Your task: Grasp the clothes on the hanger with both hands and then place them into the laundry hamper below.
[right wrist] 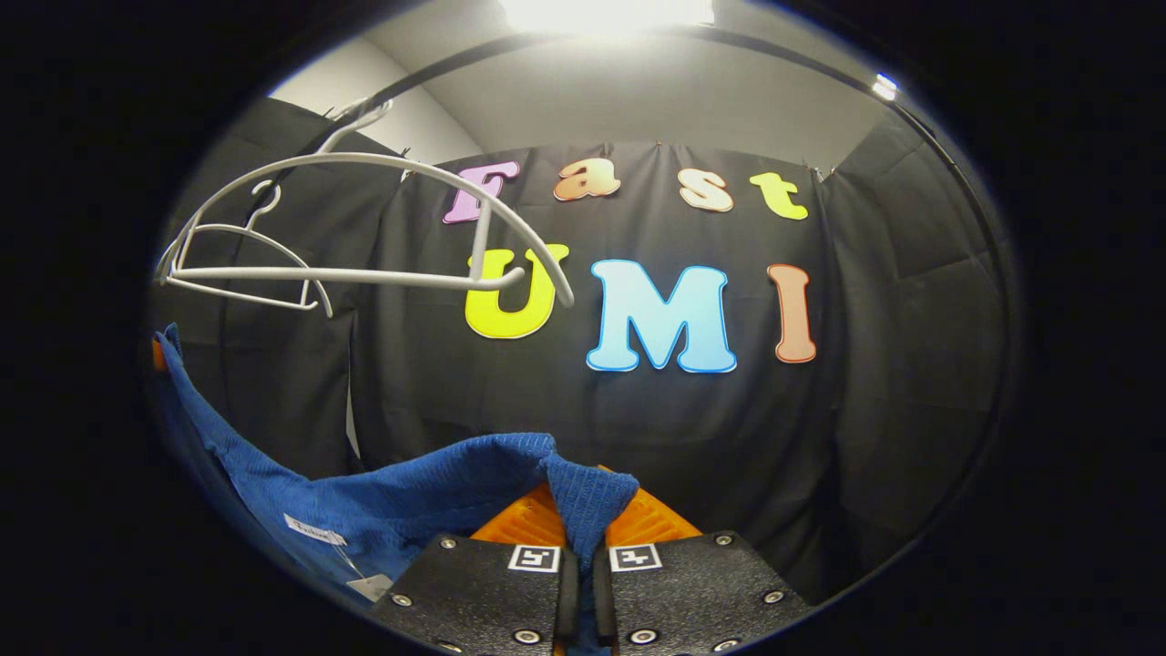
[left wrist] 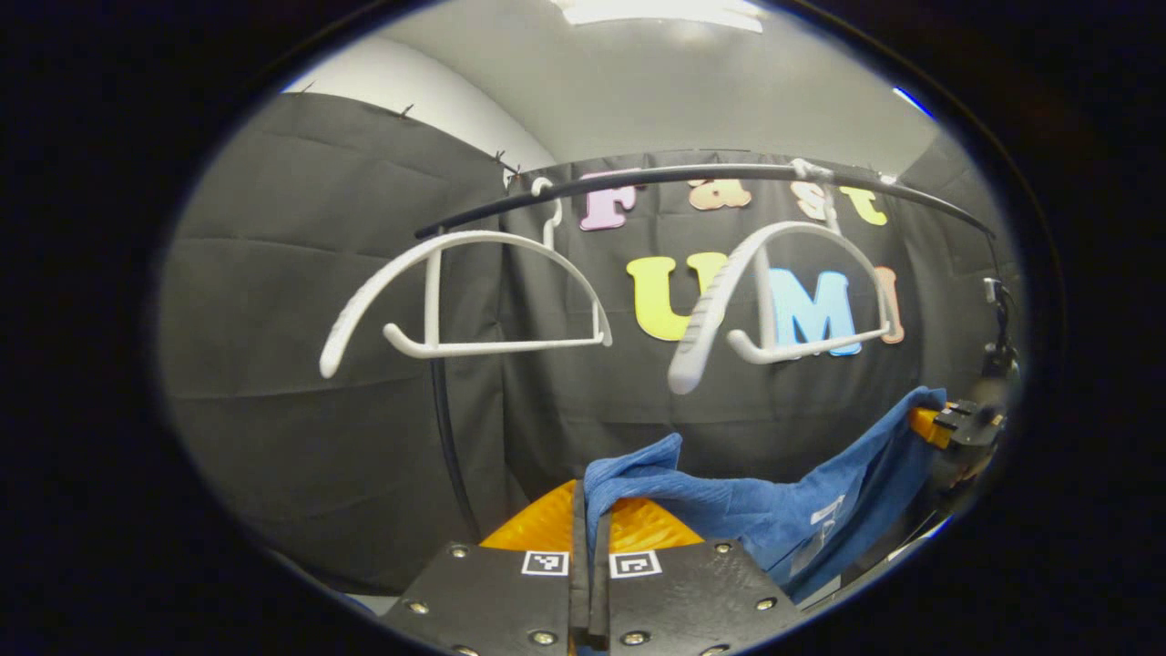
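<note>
Left gripper view: blue garment [left wrist: 729, 510] between hand-held gripper [left wrist: 590, 547] fingers.

Gripper hardware seen up close

Black textured plates are fitted on the left gripper [left wrist: 590, 547] and right gripper [right wrist: 577, 538], each studded with silver screws and marked with two small square black-and-white tags.

This is a staged recording booth, not a lived-in home. Black cloth [right wrist: 911, 383] drapes every wall beneath a plain pale ceiling [left wrist: 656, 82] with a strip light [right wrist: 606, 14]. White hangers [left wrist: 465, 292] hang from a dark rail [left wrist: 692, 175].
</note>
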